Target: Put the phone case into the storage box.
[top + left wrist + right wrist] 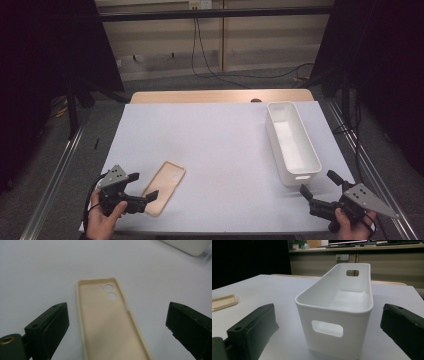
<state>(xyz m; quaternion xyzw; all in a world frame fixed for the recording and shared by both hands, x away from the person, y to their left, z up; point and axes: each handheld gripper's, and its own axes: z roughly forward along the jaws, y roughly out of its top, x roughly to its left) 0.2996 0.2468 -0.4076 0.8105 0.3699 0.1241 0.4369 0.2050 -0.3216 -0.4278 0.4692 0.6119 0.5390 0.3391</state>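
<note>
High view: phone case [164, 186] between left tongs [142, 186]

A beige phone case [110, 320] lies open side up on the white table [37, 270], camera holes at its far end. The left gripper [117, 327] has its jaws wide (neither touching the case), one on each side.

Nothing here can be read: no lettering, label, brand or number shows on the phone case [163, 187] or the white bin [292, 142].
</note>
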